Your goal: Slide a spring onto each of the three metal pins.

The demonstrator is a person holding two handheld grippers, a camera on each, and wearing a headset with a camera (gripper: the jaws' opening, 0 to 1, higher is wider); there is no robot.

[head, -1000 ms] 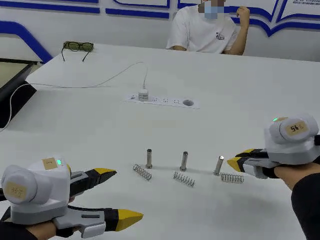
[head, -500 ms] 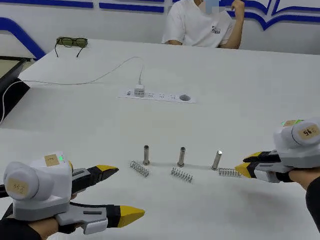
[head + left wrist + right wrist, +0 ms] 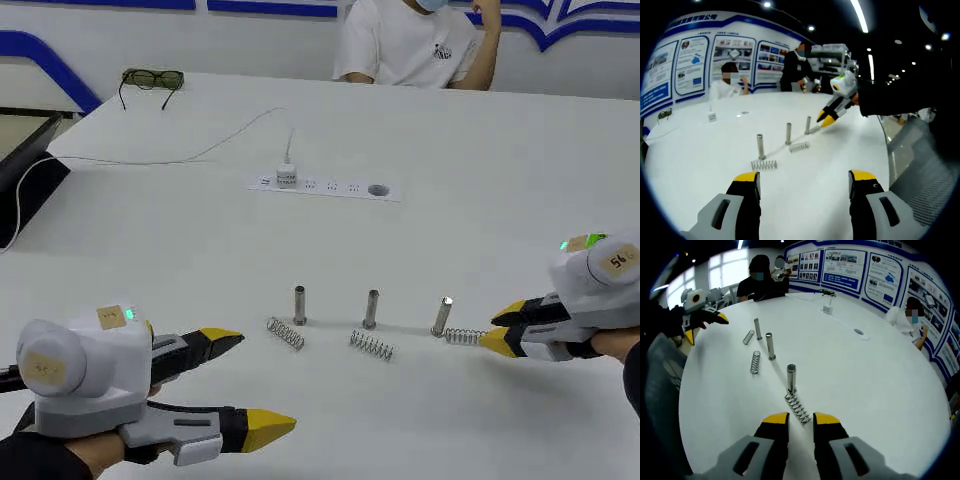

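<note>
Right gripper (image 3: 801, 419) fingers narrowly parted, coiled steel spring (image 3: 796, 406) ending between tips; upright metal pin (image 3: 791, 377) just beyond; left gripper (image 3: 805, 177) fingers spread wide, bare white tabletop (image 3: 807, 162) ahead.

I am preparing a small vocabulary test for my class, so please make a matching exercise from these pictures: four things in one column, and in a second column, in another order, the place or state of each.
Column 1
1. left gripper
2. right gripper
3. glasses
4. power strip

Column 2
a. lies near a far corner of the table
b. jaws wide apart, holding nothing
c. has a white charger plugged in
d. tips close to the end of a spring

Pairs: 1-b; 2-d; 3-a; 4-c
</note>
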